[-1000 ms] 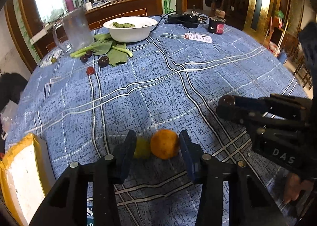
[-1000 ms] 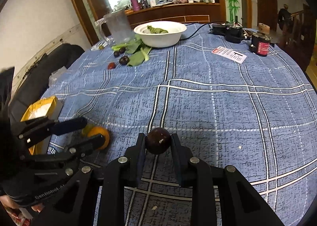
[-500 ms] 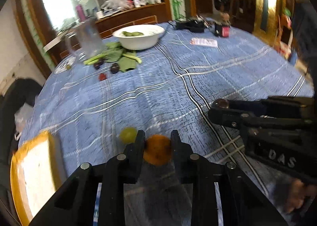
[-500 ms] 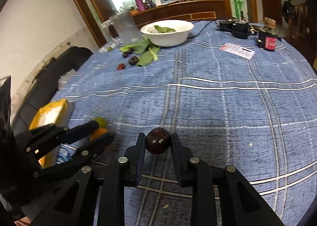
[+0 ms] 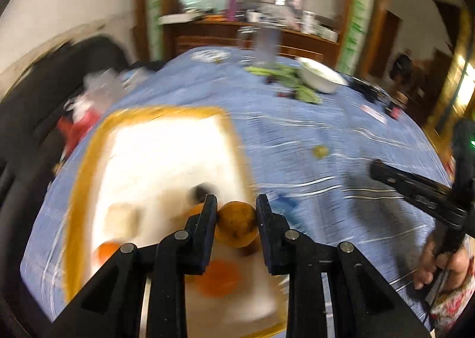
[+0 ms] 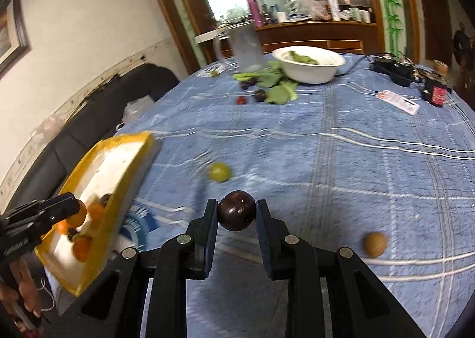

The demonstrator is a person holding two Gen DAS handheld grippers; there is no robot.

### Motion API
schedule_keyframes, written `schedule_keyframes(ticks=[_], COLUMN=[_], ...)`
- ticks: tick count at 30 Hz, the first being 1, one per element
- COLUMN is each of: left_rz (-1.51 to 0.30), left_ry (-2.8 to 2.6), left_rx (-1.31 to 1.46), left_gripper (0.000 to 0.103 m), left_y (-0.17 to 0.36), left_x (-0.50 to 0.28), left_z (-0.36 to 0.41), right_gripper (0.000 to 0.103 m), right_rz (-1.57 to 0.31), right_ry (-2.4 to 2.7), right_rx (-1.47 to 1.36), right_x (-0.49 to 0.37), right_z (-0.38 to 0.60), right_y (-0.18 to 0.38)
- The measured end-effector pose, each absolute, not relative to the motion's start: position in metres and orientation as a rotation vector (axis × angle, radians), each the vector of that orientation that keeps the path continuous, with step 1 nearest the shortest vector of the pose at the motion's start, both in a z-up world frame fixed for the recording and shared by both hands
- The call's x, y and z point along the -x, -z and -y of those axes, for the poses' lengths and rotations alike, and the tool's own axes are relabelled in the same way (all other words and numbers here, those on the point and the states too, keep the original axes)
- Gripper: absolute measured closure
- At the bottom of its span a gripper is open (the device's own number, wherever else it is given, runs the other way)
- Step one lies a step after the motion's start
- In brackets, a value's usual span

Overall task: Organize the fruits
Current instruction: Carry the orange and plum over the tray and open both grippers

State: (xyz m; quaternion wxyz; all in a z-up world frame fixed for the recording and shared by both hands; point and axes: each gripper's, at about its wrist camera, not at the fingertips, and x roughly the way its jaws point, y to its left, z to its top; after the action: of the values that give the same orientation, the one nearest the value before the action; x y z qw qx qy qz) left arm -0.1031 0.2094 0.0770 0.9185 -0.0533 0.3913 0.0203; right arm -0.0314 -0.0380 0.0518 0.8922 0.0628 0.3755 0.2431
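Fruit carried toward the yellow box (image 5: 84, 177).
Left gripper (image 5: 236, 213) fingers clamp an orange (image 5: 237, 226) above it; right gripper (image 6: 236, 214) fingers clamp a dark plum (image 6: 237, 214) lower centre, awaiting deposit.

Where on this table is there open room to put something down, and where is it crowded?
The widest bare cloth lies between the green fruit, the white card and the small brown fruit. It is crowded at the far edge around the white bowl, leaves and jug, and inside the yellow-rimmed box, already holding fruit.

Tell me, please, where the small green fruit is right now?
The green fruit lies loose on the blue tablecloth, between the yellow-rimmed box and the right claw.
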Motion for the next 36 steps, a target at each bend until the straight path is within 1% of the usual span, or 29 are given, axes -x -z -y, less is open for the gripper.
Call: schedule_keyframes(ticks=[4, 7, 14, 23, 25, 26, 27, 28, 29, 30, 31, 33, 36], left_rz=[-0.818, -0.808, -0.785, -0.794, -0.796, -0.795, -0.793, -0.787, -0.782, -0.776, -0.772, -0.771, -0.775], left_ry=[-0.144, -0.191, -0.149, -0.119, -0.129, -0.133, -0.137, -0.139, -0.141, -0.143, -0.142, -0.139, -0.146], left_rx=[0.191, 0.214, 0.244, 0.265, 0.284, 0.289, 0.296, 0.307, 0.312, 0.315, 0.318, 0.324, 0.343], left_gripper=[0.077, 0.077, 0.076, 0.075, 0.072, 0.068, 0.061, 0.057, 0.049, 0.043, 0.041, 0.037, 0.036], left_y=[-0.068, -0.065, -0.06, -0.054, -0.053, -0.052, -0.052, -0.052, -0.052, -0.052, -0.053, -0.053, -0.053], left_x=[0.118, 0.127, 0.138, 0.118, 0.112, 0.111, 0.11, 0.11, 0.111, 0.112, 0.112, 0.113, 0.116], left_z=[-0.258, -0.279, -0.288, -0.282, -0.287, -0.288, -0.29, -0.291, -0.292, -0.293, -0.294, -0.295, -0.297], right_gripper=[0.075, 0.075, 0.075, 0.074, 0.074, 0.074, 0.074, 0.073, 0.072, 0.067, 0.061, 0.057, 0.056], right_rz=[-0.782, -0.788, -0.825, -0.87, -0.868, -0.867, -0.866, -0.863, -0.861, -0.859, -0.852, -0.835, -0.813], right_ry=[-0.603, -0.668, -0.728, -0.623, -0.61, -0.609, -0.607, -0.608, -0.61, -0.611, -0.617, -0.614, -0.61], right_rx=[-0.09, -0.017, 0.112, 0.24, 0.252, 0.249, 0.242, 0.228, 0.219, 0.213, 0.202, 0.199, 0.199], right_x=[0.055, 0.067, 0.059, 0.018, 0.011, 0.01, 0.008, 0.006, 0.005, 0.005, 0.005, 0.008, 0.014], right_z=[-0.009, -0.051, -0.132, -0.179, -0.183, -0.183, -0.183, -0.181, -0.181, -0.181, -0.179, -0.178, -0.174], right_y=[-0.065, -0.071, -0.066, -0.044, -0.043, -0.043, -0.043, -0.044, -0.045, -0.046, -0.048, -0.053, -0.059])
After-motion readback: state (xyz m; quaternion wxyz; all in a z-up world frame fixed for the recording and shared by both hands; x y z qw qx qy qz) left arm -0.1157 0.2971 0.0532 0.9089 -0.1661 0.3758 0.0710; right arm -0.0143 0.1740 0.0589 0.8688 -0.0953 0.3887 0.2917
